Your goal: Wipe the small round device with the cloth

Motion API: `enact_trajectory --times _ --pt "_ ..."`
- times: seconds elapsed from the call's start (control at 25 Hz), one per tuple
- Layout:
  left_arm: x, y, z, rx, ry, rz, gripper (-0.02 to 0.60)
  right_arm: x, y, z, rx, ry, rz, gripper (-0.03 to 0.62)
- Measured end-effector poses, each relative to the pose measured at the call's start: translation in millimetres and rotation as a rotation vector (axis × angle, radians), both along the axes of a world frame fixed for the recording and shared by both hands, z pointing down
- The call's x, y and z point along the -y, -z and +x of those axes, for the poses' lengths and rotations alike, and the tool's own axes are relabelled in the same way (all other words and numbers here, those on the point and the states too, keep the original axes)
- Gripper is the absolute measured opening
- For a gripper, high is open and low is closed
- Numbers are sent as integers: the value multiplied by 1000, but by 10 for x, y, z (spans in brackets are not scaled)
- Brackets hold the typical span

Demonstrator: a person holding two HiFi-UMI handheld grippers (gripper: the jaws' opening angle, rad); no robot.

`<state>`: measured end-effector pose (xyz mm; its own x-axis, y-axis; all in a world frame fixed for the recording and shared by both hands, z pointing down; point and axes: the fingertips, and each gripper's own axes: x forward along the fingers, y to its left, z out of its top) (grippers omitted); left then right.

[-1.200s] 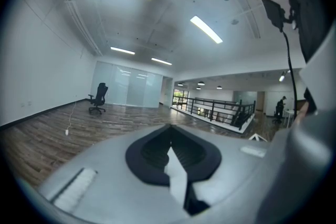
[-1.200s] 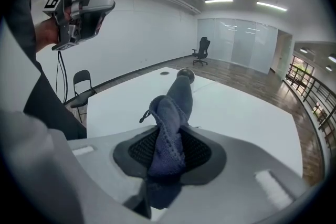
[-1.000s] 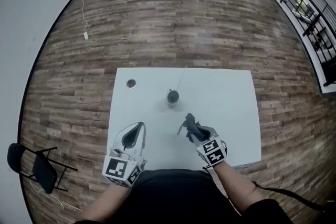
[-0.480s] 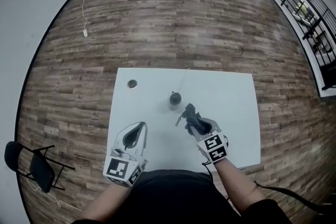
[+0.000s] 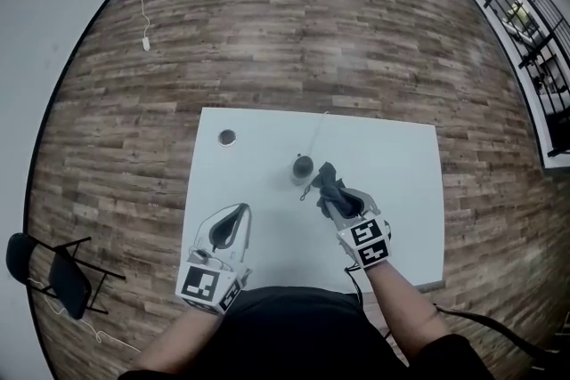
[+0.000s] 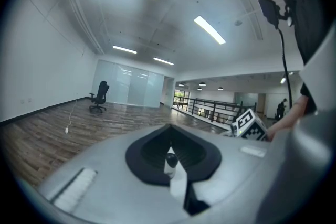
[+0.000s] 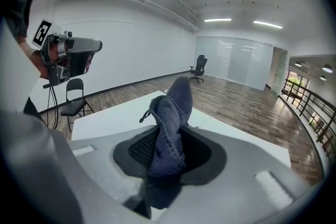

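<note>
**Small round device (image 5: 303, 166) on the white bench (image 5: 401, 191), near its middle, with the cloth beside it.**

The device stands slightly toward the far side of the bench. A thin cable (image 5: 313, 131) runs from it toward the far edge. The dark blue cloth (image 5: 327, 184) is bunched just right of the device; whether the two touch cannot be told. The right claw (image 5: 337, 202) pinches the cloth, and its folds stand up from between the jaws. The left claw (image 5: 233, 214) is over the near left part of the bench, well apart from the device, with its jaws pressed together on nothing. A small dark round fitting (image 5: 227, 136) sits at the bench's far left.
</note>
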<state>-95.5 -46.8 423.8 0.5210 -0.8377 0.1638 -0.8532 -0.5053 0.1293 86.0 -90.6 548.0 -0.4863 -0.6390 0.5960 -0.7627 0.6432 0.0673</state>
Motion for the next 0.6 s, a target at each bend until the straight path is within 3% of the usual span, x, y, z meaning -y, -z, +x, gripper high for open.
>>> enact_trajectory --times 0.6 --pt "43 -142 -178 21 44 -65 5 346 -120 -159 7 33 -38 112"
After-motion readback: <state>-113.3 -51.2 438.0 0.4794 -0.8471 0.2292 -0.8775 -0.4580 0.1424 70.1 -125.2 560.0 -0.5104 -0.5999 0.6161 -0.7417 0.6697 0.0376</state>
